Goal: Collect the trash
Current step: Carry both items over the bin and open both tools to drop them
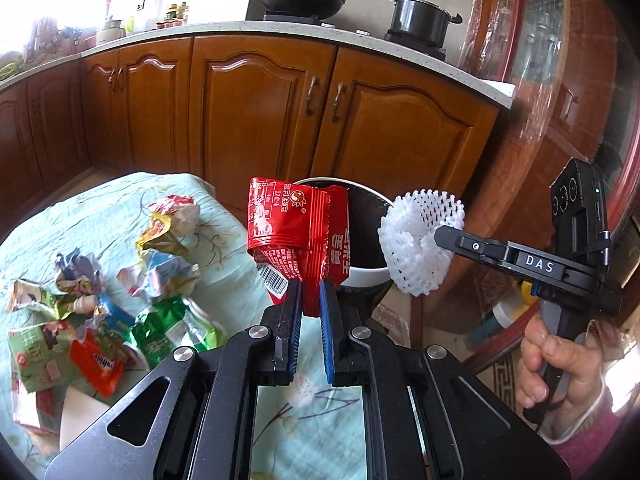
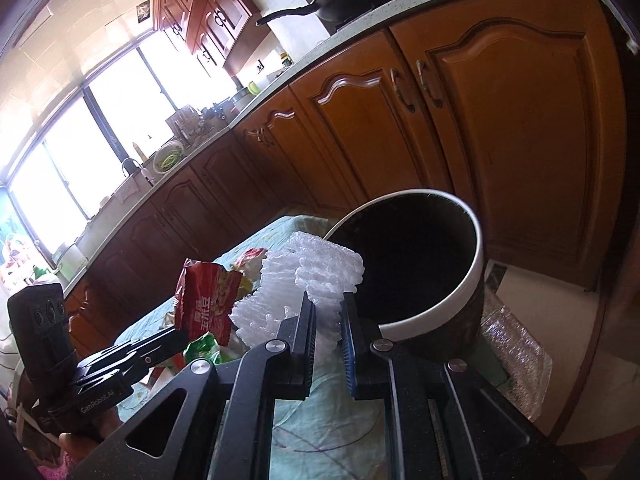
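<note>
Holding two pieces of trash at once, I note both claws are loaded. My left gripper [image 1: 309,292] is closed down to a narrow gap on the lower edge of a red snack wrapper [image 1: 298,228]; my right gripper [image 2: 327,312] is pinched on a white foam fruit net [image 2: 308,280], its jaws nearly together on the squashed mesh.

Location: both items hang in the air near the white-rimmed bin [image 2: 476,264], which stands just beyond the end of the table [image 1: 224,280]. From the left wrist view the wrapper overlaps the bin mouth; the net sits beside the rim. I cannot tell whether either is truly above the opening.

Risks, in my judgement: the wrapper is gripped only at its edge, so it may slip or fall short onto the cloth. The net is light and springy and may bounce off the rim. The two claws are close and could collide.

Orientation: the wrapper stands roughly upright, long axis vertical, crumpled top leaning left. The net's long axis tilts up and away from my right claw, toward the bin.

Remaining: a heap of crumpled wrappers [image 1: 100,304] lies on the table.
</note>
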A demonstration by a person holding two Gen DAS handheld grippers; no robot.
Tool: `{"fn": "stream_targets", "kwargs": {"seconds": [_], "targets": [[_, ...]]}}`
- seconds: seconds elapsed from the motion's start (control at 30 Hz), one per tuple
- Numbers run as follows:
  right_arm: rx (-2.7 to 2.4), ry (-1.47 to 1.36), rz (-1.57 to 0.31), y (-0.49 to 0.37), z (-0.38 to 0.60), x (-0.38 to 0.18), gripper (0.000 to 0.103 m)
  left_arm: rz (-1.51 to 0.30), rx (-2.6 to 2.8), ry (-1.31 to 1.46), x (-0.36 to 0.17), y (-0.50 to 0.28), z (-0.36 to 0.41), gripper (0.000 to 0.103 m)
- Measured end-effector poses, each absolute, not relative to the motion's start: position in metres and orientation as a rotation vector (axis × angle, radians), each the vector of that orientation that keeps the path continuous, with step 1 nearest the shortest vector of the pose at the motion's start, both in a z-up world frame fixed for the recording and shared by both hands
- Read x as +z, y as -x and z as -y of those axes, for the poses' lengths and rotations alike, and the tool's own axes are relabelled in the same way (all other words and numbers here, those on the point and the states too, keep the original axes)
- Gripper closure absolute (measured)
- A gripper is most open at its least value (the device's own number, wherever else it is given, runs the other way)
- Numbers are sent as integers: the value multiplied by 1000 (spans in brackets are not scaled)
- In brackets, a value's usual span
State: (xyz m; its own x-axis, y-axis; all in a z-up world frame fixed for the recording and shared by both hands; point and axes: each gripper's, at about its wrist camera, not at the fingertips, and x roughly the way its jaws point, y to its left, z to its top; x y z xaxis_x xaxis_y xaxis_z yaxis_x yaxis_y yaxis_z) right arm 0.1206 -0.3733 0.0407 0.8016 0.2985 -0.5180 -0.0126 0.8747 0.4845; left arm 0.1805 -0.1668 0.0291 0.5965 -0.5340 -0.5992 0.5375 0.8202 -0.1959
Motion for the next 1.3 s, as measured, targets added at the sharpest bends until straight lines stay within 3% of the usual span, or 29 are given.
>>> {"fn": "stream_targets", "kwargs": {"seconds": [0.33,0.8,0.9,1.0,1.17,1.23,1.3], "targets": [[67,-399,-646,-155,397,43,91,-732,-693,-37,32,-224,219,95],[26,-303,-793,-212,395,19,90,-932,-697,-77,0,-283,267,95],[23,-298,-809,-217,396,13,85,-952,-698,-96,-4,-286,274,92],[23,-319,-818,-221,399,10,68,-966,-693,-101,-6,-290,281,89],[28,-355,-797,-218,405,11,52,-941,-683,-103,-3,-285,281,61],[32,-366,-784,-213,407,12,48,-930,-676,-91,-1,-282,276,61],[39,-387,-764,-208,405,14,34,-916,-661,-64,1,-277,266,55]]}}
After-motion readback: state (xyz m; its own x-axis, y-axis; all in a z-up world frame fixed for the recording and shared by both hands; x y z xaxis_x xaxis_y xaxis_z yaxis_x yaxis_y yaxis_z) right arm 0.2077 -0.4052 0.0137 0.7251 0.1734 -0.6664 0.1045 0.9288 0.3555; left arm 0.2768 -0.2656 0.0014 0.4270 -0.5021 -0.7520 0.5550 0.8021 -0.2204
